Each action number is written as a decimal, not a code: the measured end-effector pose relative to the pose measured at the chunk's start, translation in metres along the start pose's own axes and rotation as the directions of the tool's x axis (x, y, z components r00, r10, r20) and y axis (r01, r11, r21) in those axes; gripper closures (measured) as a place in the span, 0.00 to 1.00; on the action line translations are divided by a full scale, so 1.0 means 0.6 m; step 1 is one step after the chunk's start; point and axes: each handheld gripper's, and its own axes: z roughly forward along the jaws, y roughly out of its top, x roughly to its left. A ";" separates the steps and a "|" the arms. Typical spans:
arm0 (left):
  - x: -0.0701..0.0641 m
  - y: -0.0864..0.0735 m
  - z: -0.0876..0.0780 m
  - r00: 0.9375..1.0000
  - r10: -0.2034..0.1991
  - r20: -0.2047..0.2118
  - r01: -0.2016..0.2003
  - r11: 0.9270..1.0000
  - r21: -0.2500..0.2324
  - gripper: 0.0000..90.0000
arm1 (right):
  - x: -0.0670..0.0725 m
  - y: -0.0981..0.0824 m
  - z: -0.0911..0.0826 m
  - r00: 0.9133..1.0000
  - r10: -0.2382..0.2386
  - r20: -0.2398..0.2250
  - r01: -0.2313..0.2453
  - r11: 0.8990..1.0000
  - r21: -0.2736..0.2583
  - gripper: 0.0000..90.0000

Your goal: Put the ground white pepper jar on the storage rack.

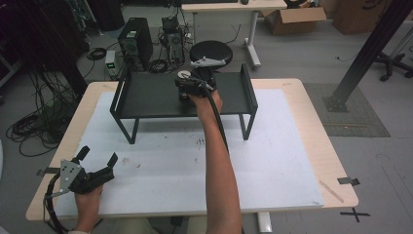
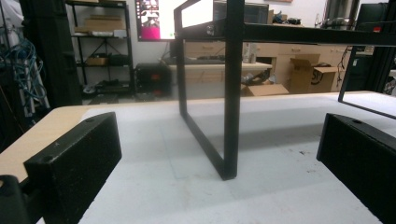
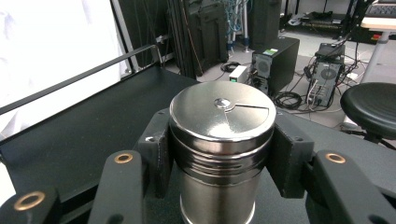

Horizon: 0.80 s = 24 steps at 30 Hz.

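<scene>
On the black shelf (image 1: pixel 146 95), the right gripper (image 3: pixel 219 154) is clasping a steel canister (image 3: pixel 222 140); the left gripper (image 1: pixel 95 163) is resting with jaws spread, grasping nothing.

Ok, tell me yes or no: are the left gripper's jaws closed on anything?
No: the left gripper rests low over the white mat with its jaws spread wide and nothing between them.

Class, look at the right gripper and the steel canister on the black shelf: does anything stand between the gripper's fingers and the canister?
Nothing visible does. In the right gripper view the fingers already press on both sides of the steel canister, which stands upright on the black shelf. The right gripper is shut on it.
</scene>
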 end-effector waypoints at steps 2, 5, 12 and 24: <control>0.000 0.000 0.000 1.000 0.000 0.000 0.000 1.000 0.000 0.00 | 0.000 0.000 0.001 1.000 -0.005 0.001 0.005 1.000 0.012 0.54; 0.000 0.000 0.000 1.000 0.001 0.000 -0.001 1.000 0.000 0.00 | 0.000 0.001 0.001 1.000 -0.009 0.004 0.008 1.000 0.024 0.54; 0.000 0.000 0.000 1.000 0.003 0.000 -0.003 1.000 0.000 0.00 | -0.001 0.000 0.001 1.000 0.011 0.003 -0.011 1.000 0.022 0.48; 0.000 0.000 -0.001 1.000 -0.001 0.000 0.001 1.000 -0.001 0.00 | -0.003 -0.001 -0.003 1.000 0.029 0.001 -0.029 0.999 0.017 0.39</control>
